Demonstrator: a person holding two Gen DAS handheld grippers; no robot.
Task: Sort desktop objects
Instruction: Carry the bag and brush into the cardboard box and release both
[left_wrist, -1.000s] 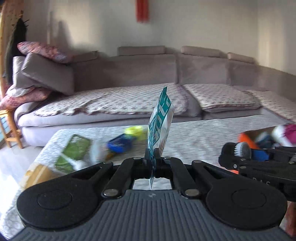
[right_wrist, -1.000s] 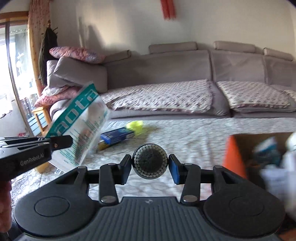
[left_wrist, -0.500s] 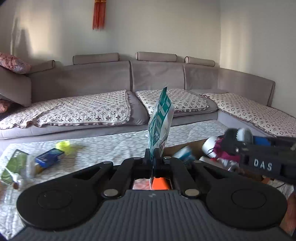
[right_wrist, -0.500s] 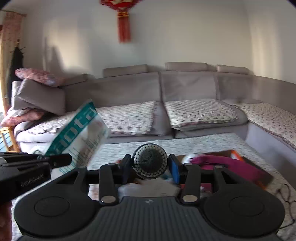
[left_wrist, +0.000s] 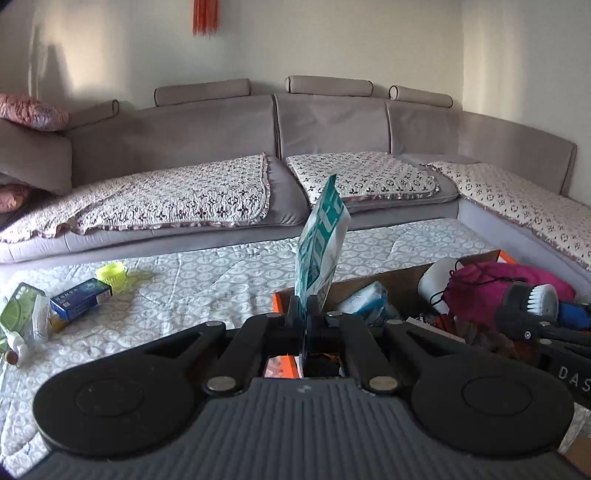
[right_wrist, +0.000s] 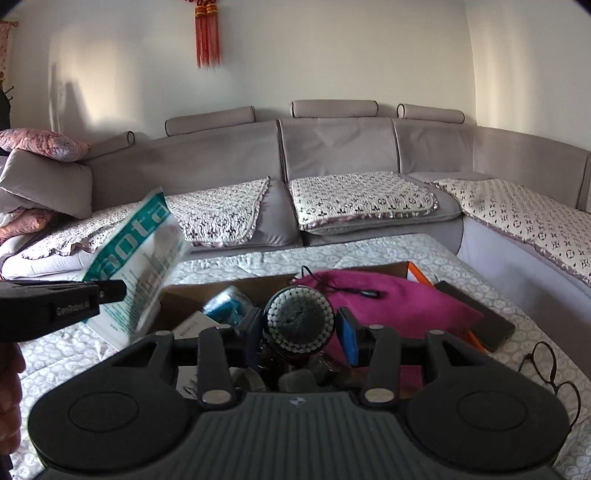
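Observation:
My left gripper (left_wrist: 306, 308) is shut on a teal-and-white packet (left_wrist: 321, 243), held upright at the near left edge of an open cardboard box (left_wrist: 384, 278). The packet (right_wrist: 136, 266) and the left gripper (right_wrist: 110, 290) also show in the right wrist view. My right gripper (right_wrist: 299, 326) is shut on a round black brush (right_wrist: 299, 323) with white bristles and holds it above the box (right_wrist: 221, 286). The brush (left_wrist: 532, 299) shows at right in the left wrist view. The box holds a magenta bag (right_wrist: 391, 299) and a teal pack (right_wrist: 231, 304).
On the cloth-covered table (left_wrist: 207, 280) at left lie a blue box (left_wrist: 81, 298), a yellow cup (left_wrist: 111, 277), a green packet (left_wrist: 18, 308) and a small bottle (left_wrist: 16, 345). Glasses (right_wrist: 550, 369) and a dark case (right_wrist: 476, 315) lie right of the box. A grey sofa (right_wrist: 332, 155) stands behind.
Both grippers have swung right from the loose items to the cardboard box, each still holding its object. The brush has come down over the box.

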